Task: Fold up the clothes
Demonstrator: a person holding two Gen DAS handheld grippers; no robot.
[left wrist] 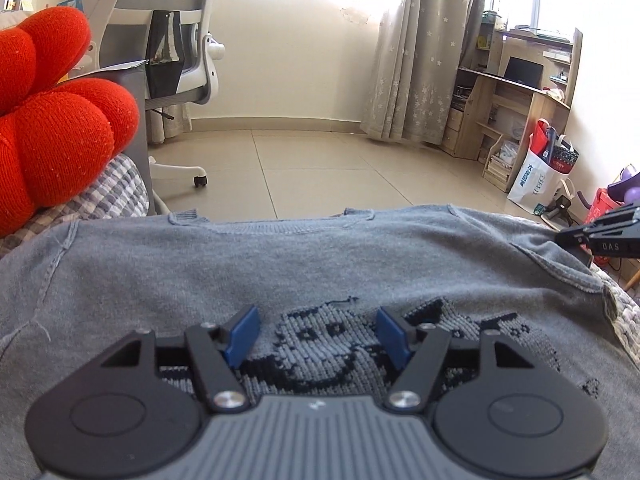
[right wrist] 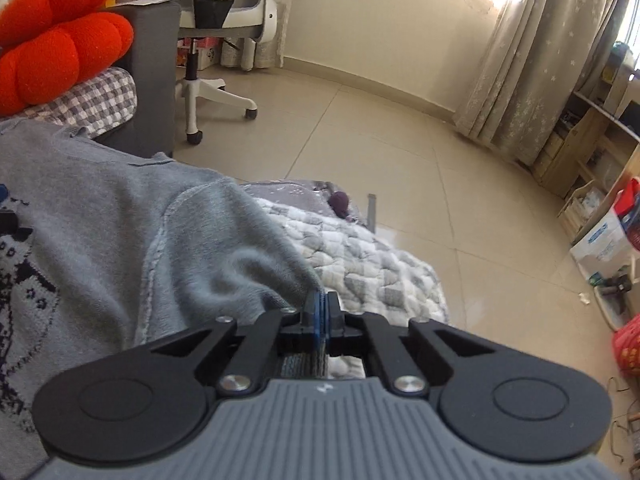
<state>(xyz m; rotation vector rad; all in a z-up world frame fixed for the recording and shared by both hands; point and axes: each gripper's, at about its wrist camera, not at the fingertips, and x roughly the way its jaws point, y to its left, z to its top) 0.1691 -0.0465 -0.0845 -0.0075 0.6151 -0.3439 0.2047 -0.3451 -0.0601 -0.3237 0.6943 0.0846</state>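
A grey knit sweater (left wrist: 280, 264) with a dark pixel-pattern figure (left wrist: 320, 344) lies spread on a quilted bed, inside out with seams showing. My left gripper (left wrist: 318, 334) hovers just above the patterned chest, its blue pads wide apart and nothing between them. In the right wrist view the same sweater (right wrist: 120, 232) fills the left side. There my right gripper (right wrist: 321, 308) is shut on the sweater's right edge, with a fold of grey cloth pinched between the pads. The right gripper's black tip (left wrist: 600, 236) also shows at the far right of the left wrist view.
A red knotted cushion (left wrist: 48, 128) rests on a checked cover at the left. A white office chair (right wrist: 224, 40) stands on the tiled floor beyond. The grey quilt (right wrist: 360, 256) ends at the bed edge. A wooden desk (left wrist: 516, 92) and bags (left wrist: 540, 168) stand at the right.
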